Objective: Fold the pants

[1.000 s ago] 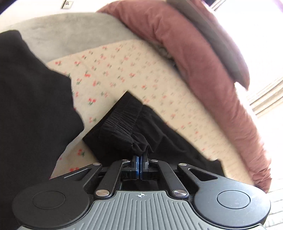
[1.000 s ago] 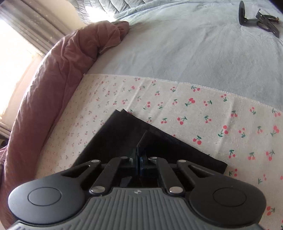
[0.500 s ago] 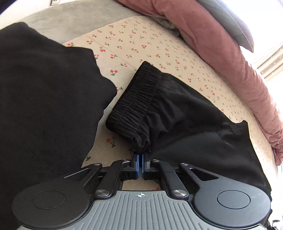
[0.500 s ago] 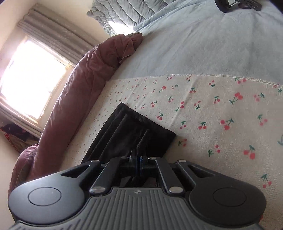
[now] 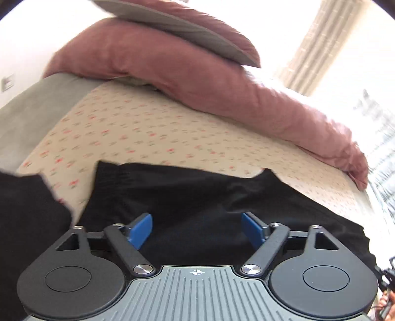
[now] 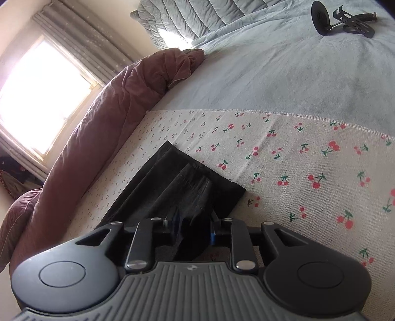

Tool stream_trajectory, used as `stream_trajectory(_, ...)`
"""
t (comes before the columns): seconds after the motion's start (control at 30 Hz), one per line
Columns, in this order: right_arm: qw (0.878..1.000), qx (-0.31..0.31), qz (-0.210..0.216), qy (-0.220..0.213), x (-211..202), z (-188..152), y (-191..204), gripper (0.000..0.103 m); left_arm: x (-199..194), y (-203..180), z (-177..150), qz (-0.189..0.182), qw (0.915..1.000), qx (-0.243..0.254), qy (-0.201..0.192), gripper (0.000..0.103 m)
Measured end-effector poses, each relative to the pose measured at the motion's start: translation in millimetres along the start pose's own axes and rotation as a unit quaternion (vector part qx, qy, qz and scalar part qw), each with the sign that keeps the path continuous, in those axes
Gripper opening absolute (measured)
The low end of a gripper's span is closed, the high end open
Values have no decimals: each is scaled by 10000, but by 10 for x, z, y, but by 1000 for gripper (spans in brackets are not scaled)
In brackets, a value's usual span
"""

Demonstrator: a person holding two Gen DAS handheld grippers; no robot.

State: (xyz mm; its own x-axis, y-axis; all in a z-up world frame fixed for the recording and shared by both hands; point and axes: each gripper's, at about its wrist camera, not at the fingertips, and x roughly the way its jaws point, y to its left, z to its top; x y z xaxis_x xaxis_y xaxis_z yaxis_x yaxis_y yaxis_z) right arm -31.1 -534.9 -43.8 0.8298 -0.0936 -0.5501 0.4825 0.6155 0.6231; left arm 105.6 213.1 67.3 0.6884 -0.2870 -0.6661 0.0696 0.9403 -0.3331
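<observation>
Since a second ago the left gripper (image 5: 197, 229) has let go: its blue fingers (image 5: 140, 228), then pinched together on the waistband, now stand wide apart over the black pants (image 5: 197, 197), and its view is blurred, so it is in motion. The right gripper (image 6: 195, 226) has also loosened; its fingers were shut on the hem and now stand partly apart, with a fold of hem cloth still lying between them, apparently not clamped.

The pants lie folded lengthwise on the cherry-print cloth (image 6: 308, 158), which is spread over the grey bed (image 6: 284, 69), alongside the long rose-coloured quilt (image 6: 98, 111).

What could go wrong, as I judge it: the hem cloth between the right fingers may snag as that gripper pulls back, dragging the leg ends out of line. The left fingers hang close above the waist, so a careless sweep could ruffle the layers. A dark garment (image 5: 27, 217) lies just beside the waistband and could get caught in the next grasp.

Counted: one pair of pants, two grippers, one cherry-print cloth, one rose quilt, one grey pillow (image 5: 177, 32) on top of it, one other dark garment, and one small black metal stand (image 6: 340, 21) far off on the bed.
</observation>
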Motion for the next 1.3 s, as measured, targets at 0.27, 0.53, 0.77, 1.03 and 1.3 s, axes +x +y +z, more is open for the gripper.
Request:
stream_trajectory(0.27, 9994, -302, -98, -109, -6, 10, 74, 19, 1548, -1233, 355, -90, 9841, 1738, 363, 84)
stream_trajectory(0.53, 9982, -598, -103, 0, 83, 46, 149, 19, 2591, -1672, 381, -197, 9763, 2054, 655, 30)
stream_trajectory(0.77, 9923, -1194, -319, -89, 159, 99, 315, 0, 2760, -1456, 448, -254, 9826, 1739, 594, 0)
stream_trajectory(1.03, 9760, -2039, -399, -659, 140, 93, 664, 0, 2767, -1309, 783, -113, 9949, 1001, -102, 0)
stream_trajectory(1.3, 9823, -1802, -509, -11, 193, 129, 322, 24, 2705, -1231, 607, -406, 9932, 1069, 228, 0)
